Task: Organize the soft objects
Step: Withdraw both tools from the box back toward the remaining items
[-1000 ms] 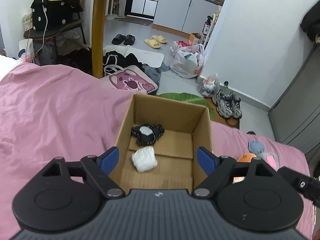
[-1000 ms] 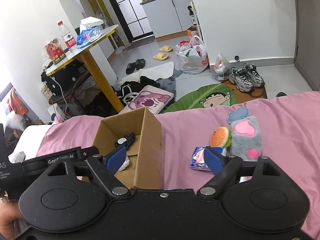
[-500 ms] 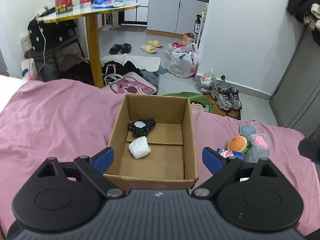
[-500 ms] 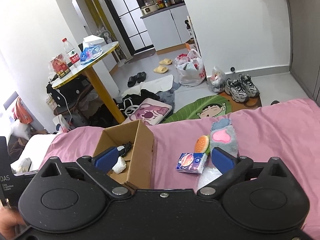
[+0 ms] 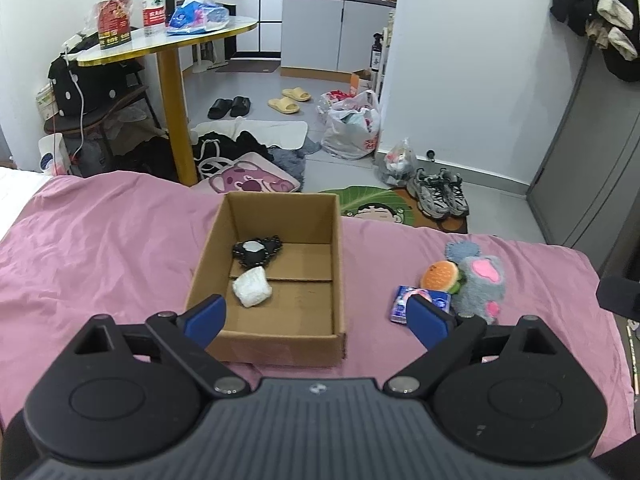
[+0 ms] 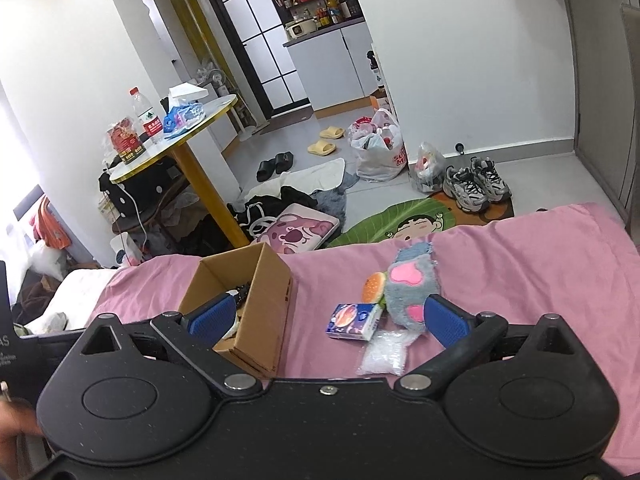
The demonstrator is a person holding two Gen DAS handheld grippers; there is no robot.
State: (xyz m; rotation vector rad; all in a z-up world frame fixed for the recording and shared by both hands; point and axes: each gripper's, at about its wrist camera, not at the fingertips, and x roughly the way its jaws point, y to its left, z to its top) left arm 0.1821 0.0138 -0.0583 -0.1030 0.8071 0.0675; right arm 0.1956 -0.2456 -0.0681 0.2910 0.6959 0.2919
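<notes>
The left tool [image 5: 316, 316] is hanging over the bed with its blue pads wide apart and nothing between them. Its jaws have just been opening. The right tool [image 6: 328, 318] is wide apart too, holding nothing, and its jaws were opening a moment ago as well.

Just past the left tool, the cardboard box [image 5: 338, 280] is sitting on the pink blanket [image 5: 100, 248]. Two soft things are already lying inside: a white bundle [image 5: 252, 289] and a black one [image 5: 256, 250].

Four things are waiting on the blanket, beside the box: a little tissue pack [image 6: 354, 320], a clear bag [image 6: 384, 354], a burger toy [image 6: 374, 286] and a fluffy grey paw [image 6: 412, 290]. So the job looks partly done, with more left than finished.
</notes>
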